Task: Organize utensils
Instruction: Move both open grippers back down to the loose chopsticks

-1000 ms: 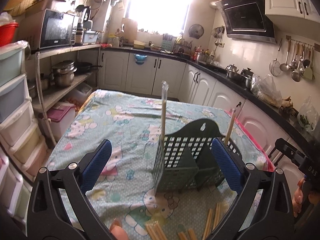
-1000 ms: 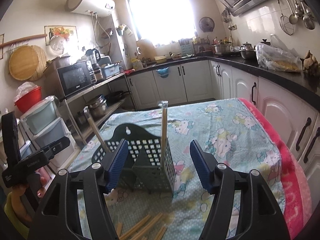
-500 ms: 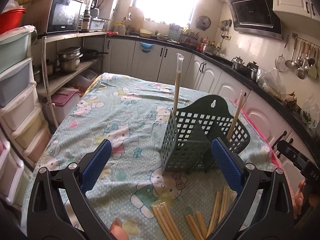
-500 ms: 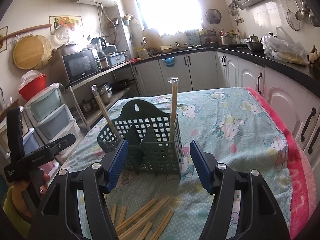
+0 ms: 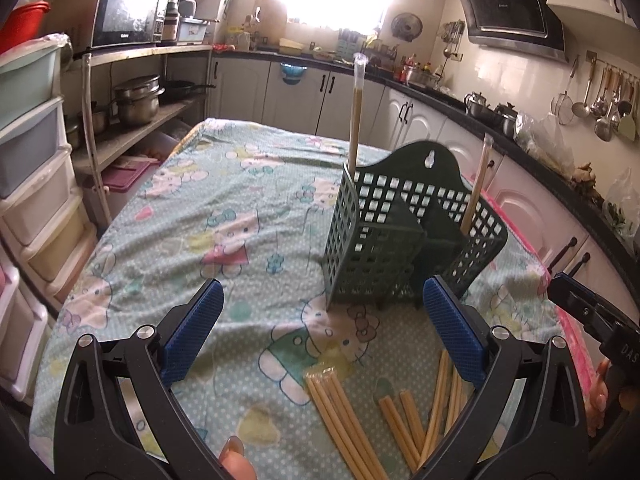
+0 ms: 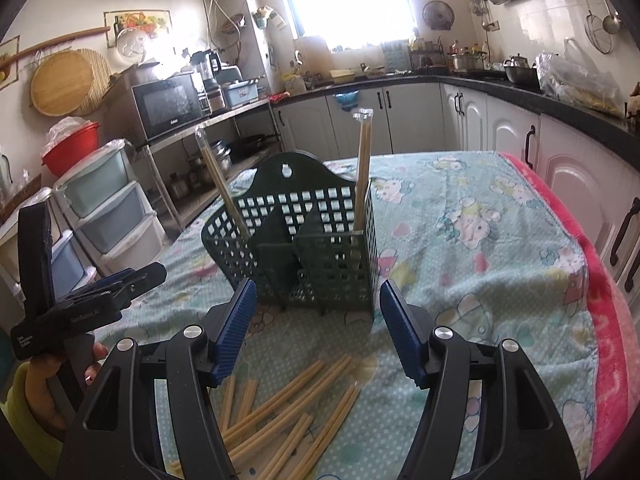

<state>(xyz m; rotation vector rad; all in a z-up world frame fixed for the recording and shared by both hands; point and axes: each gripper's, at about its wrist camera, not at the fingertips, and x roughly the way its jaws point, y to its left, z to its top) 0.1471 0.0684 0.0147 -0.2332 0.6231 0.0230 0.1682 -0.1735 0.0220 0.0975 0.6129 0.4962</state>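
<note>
While I watched both wrist feeds, the caddy [image 5: 404, 240] stood upright on the table [image 5: 224, 216], dark green and perforated, with dividers splitting it into compartments. One wrapped chopstick pack [image 5: 355, 116] stood near-vertical in the compartment on my left side, and a second pack [image 5: 476, 184] leaned in the curved compartment on the other side. Loose packs [image 5: 360, 412] lay scattered on the cloth just in front of the caddy, some crossing each other; I could not count them surely, since the grippers hid part of the pile.

My left gripper [image 5: 320, 332] hung low over the cloth, aimed at the caddy, its blue pads wide apart and holding nothing. My right gripper [image 6: 316, 320] sat in much the same pose, pads spread with the caddy's base showing in the gap, empty as well. In the right feed the left gripper showed off to the side, held by a hand [image 6: 48, 380], well apart from the caddy. Nothing stood between either gripper and the pile.

A pale green cartoon-print cloth covered the table, with a pink towel [image 6: 604, 320] along its right edge. Around it were white cabinets [image 6: 404, 120], a microwave [image 6: 168, 108] on a shelf, plastic drawers [image 6: 104, 208] and a bright window [image 6: 348, 0].
</note>
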